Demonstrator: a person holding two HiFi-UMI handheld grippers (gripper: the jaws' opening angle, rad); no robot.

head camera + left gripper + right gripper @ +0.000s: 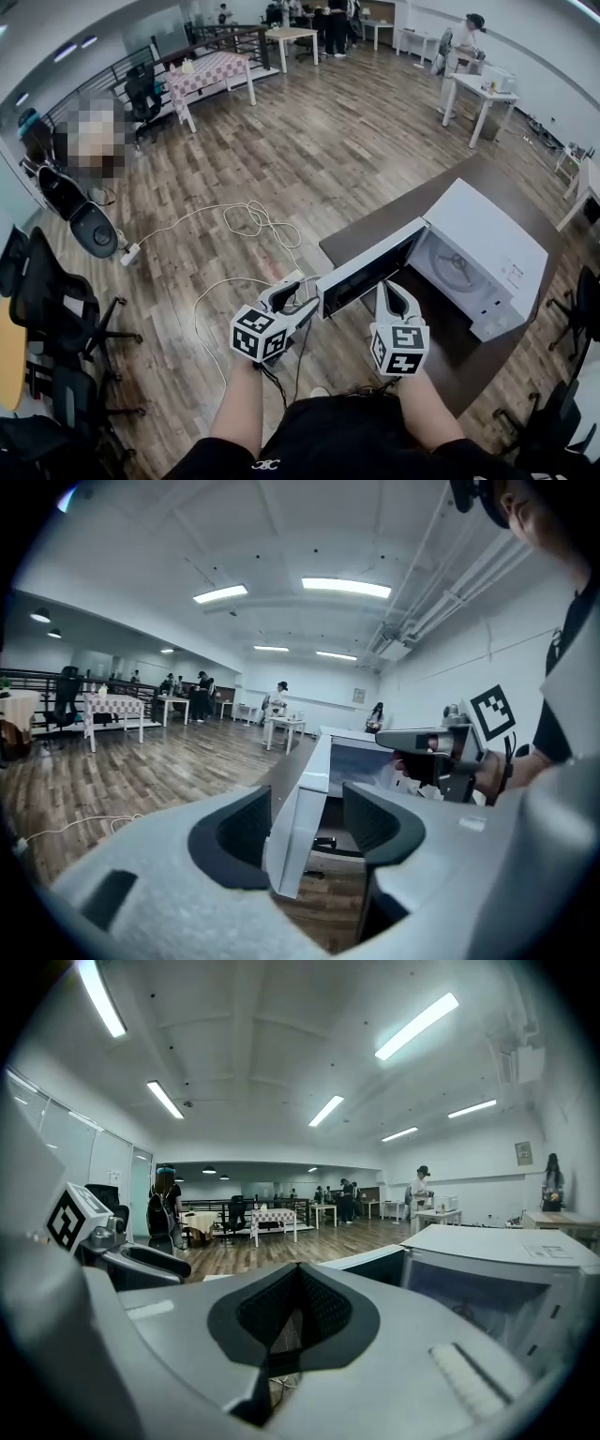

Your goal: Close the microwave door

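A white microwave stands on a dark table with its door swung open towards me. My left gripper is at the door's free end. In the left gripper view, the left gripper is open, with the door's edge standing between the jaws and a gap to the right pad. My right gripper hangs just in front of the door's inner side. The right gripper view shows this gripper shut with nothing between the pads, and the microwave cavity to the right.
White cables and a power strip lie on the wooden floor left of the table. Black office chairs crowd the left side. White tables and a person are farther back.
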